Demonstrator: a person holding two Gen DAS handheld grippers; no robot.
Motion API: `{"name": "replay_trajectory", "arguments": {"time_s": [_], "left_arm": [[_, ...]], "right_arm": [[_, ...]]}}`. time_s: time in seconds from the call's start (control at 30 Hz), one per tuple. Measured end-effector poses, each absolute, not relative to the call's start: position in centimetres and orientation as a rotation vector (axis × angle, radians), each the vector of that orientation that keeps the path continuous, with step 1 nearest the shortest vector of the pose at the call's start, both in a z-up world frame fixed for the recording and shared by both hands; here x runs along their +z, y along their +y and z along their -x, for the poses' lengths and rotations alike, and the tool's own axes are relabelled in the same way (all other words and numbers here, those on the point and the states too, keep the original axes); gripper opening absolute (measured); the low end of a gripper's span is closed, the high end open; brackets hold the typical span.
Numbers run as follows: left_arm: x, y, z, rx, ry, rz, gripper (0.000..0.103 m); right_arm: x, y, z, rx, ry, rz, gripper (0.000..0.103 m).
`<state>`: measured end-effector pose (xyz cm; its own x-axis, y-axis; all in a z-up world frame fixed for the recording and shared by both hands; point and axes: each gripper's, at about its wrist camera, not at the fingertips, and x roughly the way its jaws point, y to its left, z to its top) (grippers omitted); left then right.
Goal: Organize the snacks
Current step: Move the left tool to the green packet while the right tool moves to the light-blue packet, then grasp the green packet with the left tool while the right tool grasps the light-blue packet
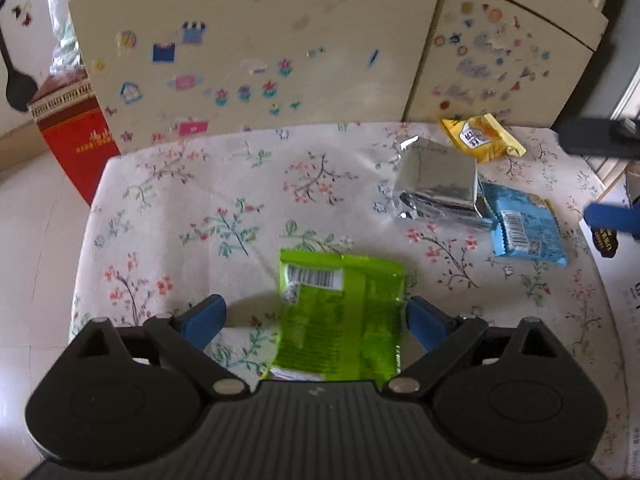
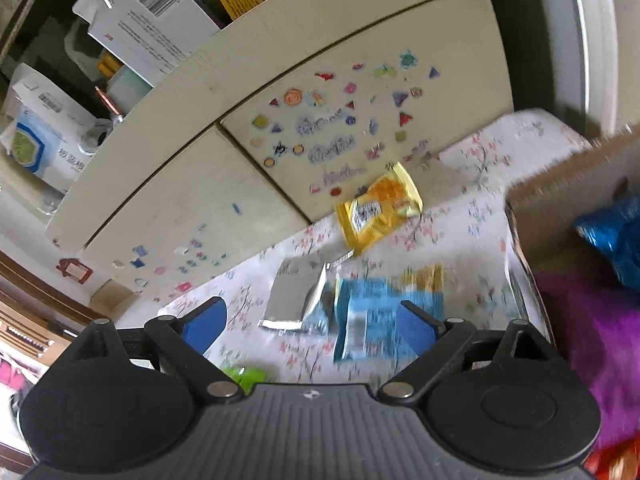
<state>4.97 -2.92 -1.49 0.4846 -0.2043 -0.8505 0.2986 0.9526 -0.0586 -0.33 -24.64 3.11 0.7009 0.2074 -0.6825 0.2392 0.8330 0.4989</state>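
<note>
A green snack packet [image 1: 340, 316] lies on the floral tablecloth [image 1: 224, 208] between the fingers of my open left gripper [image 1: 316, 320], which do not touch it. Further right lie a silver pouch [image 1: 438, 182], a blue packet [image 1: 526, 228] and a yellow packet [image 1: 482, 138]. My right gripper [image 2: 316, 322] is open and empty above the blue packet [image 2: 384, 312], with the silver pouch [image 2: 294, 296] and yellow packet [image 2: 378, 212] beyond. A corner of the green packet [image 2: 244, 376] shows below. The right gripper's blue fingers [image 1: 612, 218] show at the left view's right edge.
A cardboard box [image 2: 568, 208] at the table's right holds blue [image 2: 616, 236] and purple [image 2: 600, 336] packets. A sticker-covered cream cabinet [image 1: 256, 52] stands behind the table. A red carton [image 1: 76, 132] stands on the floor at the left.
</note>
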Motion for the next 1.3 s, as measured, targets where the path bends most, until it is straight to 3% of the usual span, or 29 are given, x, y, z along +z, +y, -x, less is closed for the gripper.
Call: {"name": "replay_trajectory", "arguments": {"time_s": [0.13, 0.57, 1.1, 1.3], "left_arm": [[-1.9, -3.4, -4.6, -0.318, 1.01, -0.161, 0.102], [-2.0, -3.0, -4.4, -0.346, 0.998, -0.178, 0.103], [-2.0, -2.5, -3.9, -0.381, 0.985, -0.19, 0.103], [-1.9, -2.1, -3.6, -0.408, 0.974, -0.201, 0.103]], "right_arm": [[2.1, -25.1, -1.4, -0.018, 0.822, -0.597, 0.095], [-0.2, -24.9, -4.1, -0.037, 0.923, -0.542, 0.098], [0.0, -22.6, 0.9, 0.052, 1.143, -0.692, 0.1], [1.9, -21.3, 3.0, 0.025, 1.099, -0.457, 0.1]]}}
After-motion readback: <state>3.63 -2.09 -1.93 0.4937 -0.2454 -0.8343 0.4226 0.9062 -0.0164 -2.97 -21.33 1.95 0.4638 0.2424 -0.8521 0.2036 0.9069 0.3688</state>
